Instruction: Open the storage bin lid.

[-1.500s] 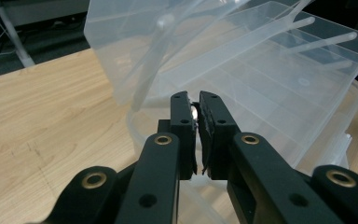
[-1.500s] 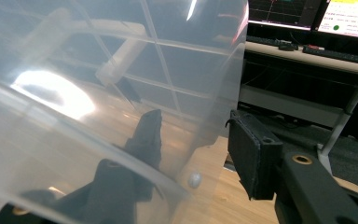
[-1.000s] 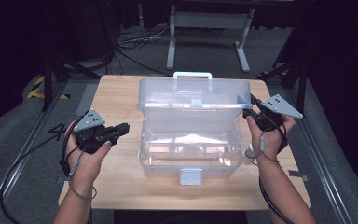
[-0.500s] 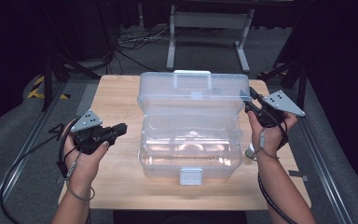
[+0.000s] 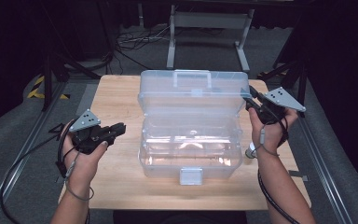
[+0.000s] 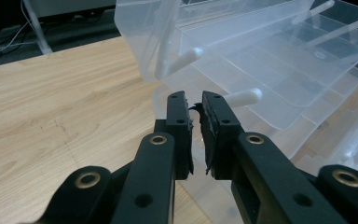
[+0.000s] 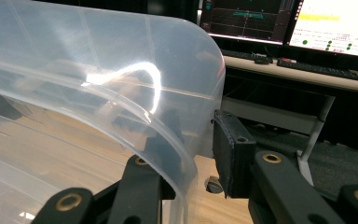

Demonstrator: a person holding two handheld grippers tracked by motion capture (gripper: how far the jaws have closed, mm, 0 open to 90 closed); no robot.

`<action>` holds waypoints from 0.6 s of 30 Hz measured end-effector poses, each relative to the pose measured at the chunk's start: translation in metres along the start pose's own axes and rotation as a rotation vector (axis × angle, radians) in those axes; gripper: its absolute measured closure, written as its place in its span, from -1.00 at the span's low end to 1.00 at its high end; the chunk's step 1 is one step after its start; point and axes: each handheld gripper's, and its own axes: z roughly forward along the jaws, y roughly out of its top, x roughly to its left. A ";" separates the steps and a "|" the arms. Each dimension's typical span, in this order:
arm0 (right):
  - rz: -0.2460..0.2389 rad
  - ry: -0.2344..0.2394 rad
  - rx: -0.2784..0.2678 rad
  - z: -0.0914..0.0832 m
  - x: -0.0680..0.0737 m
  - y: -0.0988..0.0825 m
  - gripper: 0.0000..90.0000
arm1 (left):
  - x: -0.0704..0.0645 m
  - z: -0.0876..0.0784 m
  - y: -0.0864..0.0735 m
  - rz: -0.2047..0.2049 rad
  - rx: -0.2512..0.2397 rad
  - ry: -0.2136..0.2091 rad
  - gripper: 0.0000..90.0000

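Dark cables and stands ring my wooden desk (image 5: 116, 100), with the clear plastic toolbox (image 5: 191, 135) at centre. My right gripper (image 7: 200, 158) has been closing, lid edge (image 7: 186, 158) between its fingers; monitors (image 7: 335, 23) at one o'clock. My left gripper (image 6: 195, 126), at nine o'clock, fingers narrowly apart, opening, empty.
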 end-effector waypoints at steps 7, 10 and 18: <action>0.006 0.002 0.020 0.004 -0.003 0.004 0.60 | 0.004 0.002 -0.003 -0.009 -0.001 0.003 0.65; -0.010 -0.014 0.020 0.005 -0.001 0.006 0.61 | 0.005 0.002 -0.003 -0.011 0.004 0.000 0.64; -0.014 -0.022 0.024 0.008 -0.001 0.007 0.62 | 0.006 0.003 -0.003 -0.016 0.009 -0.005 0.63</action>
